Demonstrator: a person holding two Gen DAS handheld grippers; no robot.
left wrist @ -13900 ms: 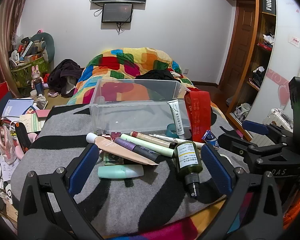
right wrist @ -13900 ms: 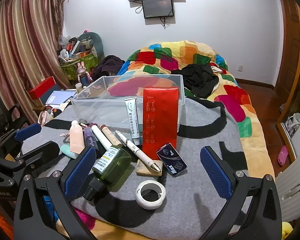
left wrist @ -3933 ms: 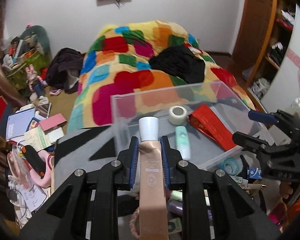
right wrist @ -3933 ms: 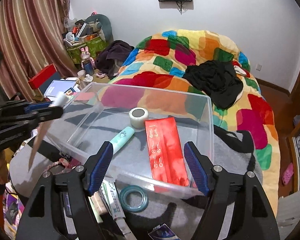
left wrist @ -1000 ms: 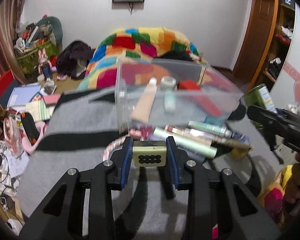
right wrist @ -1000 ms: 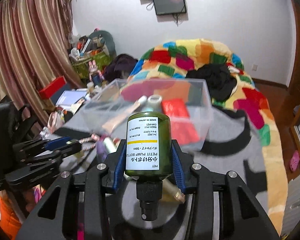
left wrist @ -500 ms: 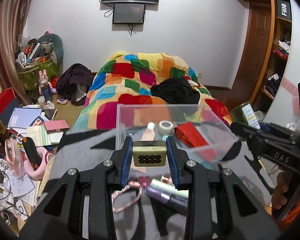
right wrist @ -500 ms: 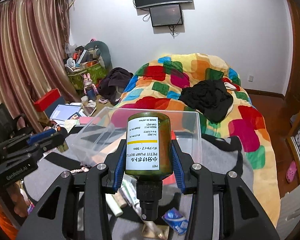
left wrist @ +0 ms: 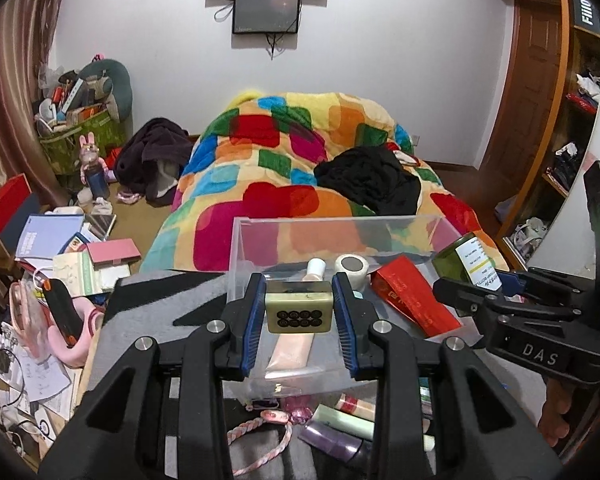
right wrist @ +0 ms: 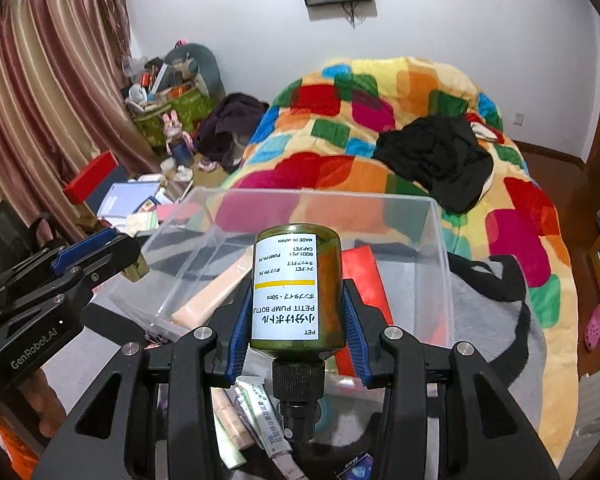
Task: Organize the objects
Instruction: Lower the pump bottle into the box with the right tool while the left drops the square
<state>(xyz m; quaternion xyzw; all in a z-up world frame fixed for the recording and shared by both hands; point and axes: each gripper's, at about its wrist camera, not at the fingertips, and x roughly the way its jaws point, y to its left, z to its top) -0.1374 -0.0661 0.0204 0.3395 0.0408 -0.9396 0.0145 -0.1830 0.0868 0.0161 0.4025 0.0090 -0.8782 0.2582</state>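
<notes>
Left gripper [left wrist: 299,312] is clamping a small gold block [left wrist: 299,312] just over the clear bin's [left wrist: 236,248] near-left rim. Right gripper [right wrist: 296,320] is gripping the green pump bottle [right wrist: 297,288] — hovering at the bin's near edge, open room inside at the far wall.

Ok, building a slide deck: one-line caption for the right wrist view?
Right gripper clamps a green pump bottle over the clear bin; left gripper alongside.

The clear bin [right wrist: 440,240] is open-topped, its floor crowded by the red packet [left wrist: 414,300] and tube [left wrist: 296,344].

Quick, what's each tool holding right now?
Left tool: closed on a small olive-gold case.
Right tool: closed on a green pump bottle.
</notes>
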